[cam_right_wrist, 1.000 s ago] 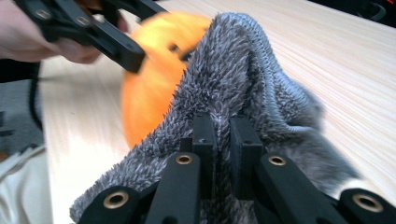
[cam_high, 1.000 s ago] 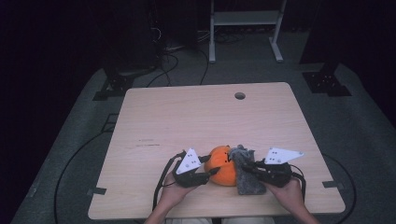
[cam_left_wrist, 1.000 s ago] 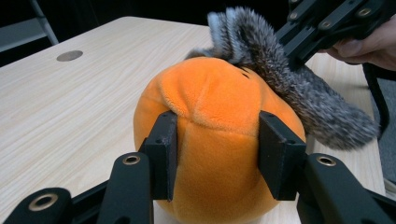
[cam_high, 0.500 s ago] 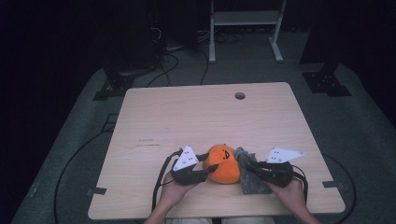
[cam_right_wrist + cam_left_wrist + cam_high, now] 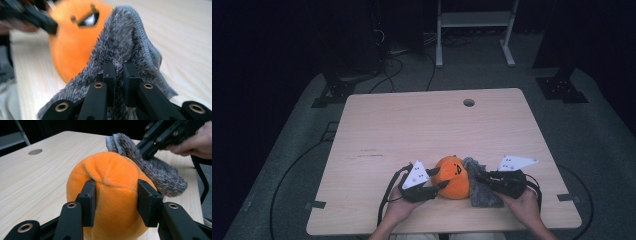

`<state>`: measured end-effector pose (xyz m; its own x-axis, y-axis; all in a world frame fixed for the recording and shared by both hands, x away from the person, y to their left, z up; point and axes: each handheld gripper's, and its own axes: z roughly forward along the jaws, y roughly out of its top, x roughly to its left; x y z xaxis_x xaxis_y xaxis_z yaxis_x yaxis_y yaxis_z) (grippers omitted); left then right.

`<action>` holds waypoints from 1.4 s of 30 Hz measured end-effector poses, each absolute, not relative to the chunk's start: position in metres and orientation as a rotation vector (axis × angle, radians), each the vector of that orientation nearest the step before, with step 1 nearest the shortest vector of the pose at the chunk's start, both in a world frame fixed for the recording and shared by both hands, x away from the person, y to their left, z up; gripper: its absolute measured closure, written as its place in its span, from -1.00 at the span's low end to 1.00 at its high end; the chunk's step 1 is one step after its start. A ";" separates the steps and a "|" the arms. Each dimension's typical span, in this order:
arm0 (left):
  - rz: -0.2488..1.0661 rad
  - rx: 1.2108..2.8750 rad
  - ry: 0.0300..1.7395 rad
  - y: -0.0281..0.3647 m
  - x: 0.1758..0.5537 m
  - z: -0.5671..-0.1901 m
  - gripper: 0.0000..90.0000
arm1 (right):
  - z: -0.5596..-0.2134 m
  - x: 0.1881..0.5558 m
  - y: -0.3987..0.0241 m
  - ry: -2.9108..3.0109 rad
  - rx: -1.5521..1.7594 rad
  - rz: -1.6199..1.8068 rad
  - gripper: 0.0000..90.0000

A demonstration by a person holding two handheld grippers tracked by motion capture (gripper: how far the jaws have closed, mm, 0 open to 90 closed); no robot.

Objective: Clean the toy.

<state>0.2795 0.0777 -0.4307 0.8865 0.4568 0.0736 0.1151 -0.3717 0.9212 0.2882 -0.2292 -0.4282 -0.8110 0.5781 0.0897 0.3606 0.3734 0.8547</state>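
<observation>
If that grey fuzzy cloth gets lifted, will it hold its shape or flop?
Probably flop: the grey cloth drapes in soft folds where the right gripper pinches it. It looks light and fluffy, so unlikely to slip. It may drag against the orange plush ball.

Table evenly lit amid dark surroundings; high view soft; right gripper view's background blurred.

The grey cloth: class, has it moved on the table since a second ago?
Yes. The grey cloth, pinched by the right gripper, has sunk from above the orange plush pumpkin down beside it, nearer the table's front edge.
</observation>
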 end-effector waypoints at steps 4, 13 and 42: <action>0.375 1.936 0.406 0.078 0.279 -0.431 0.21 | -0.411 0.285 -0.218 2.385 0.702 1.525 0.81; 0.313 1.874 0.471 0.079 0.283 -0.433 0.02 | -0.426 0.286 -0.212 2.453 0.728 1.507 0.81; 0.179 1.841 0.556 0.080 0.284 -0.430 -0.34 | -0.418 0.315 -0.216 2.532 0.846 1.499 0.82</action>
<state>0.2839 0.0796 -0.4296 0.8762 0.4581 -0.1499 0.2846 -0.2408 0.9279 0.3146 -0.2156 -0.4182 -0.8442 0.4956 0.2041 0.4173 0.3689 0.8305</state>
